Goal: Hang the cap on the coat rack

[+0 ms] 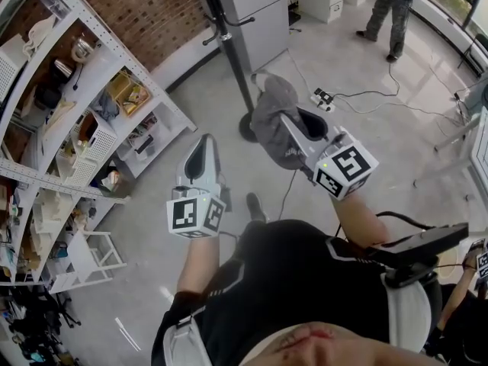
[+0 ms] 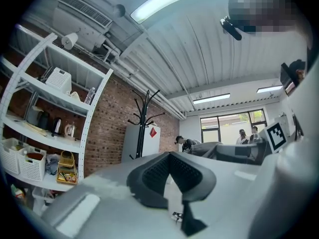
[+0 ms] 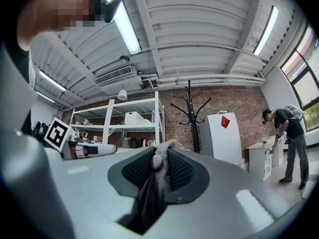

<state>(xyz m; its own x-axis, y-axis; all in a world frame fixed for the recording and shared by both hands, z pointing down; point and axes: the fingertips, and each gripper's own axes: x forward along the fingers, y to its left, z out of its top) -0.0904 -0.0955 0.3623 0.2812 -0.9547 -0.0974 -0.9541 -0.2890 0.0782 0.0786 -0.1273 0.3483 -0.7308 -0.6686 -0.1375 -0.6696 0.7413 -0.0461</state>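
Observation:
A grey cap (image 1: 271,119) hangs from my right gripper (image 1: 293,126), which is shut on the cloth. In the right gripper view a fold of the cap (image 3: 153,185) is pinched between the dark pads (image 3: 134,169) and droops toward the camera. The black coat rack (image 1: 231,40) stands just beyond the cap, with its round base (image 1: 247,128) on the floor. Its hooked top (image 3: 190,106) shows straight ahead in the right gripper view. My left gripper (image 1: 203,149) hovers left of the cap. Its jaws meet at the tips with nothing held, and the coat rack (image 2: 143,121) lies ahead of it.
A white shelf unit (image 1: 85,109) full of boxes and baskets lines the brick wall on the left. A white cabinet (image 1: 255,14) stands behind the rack. A power strip (image 1: 323,97) and cables lie on the floor. A person (image 1: 387,12) stands at the far right.

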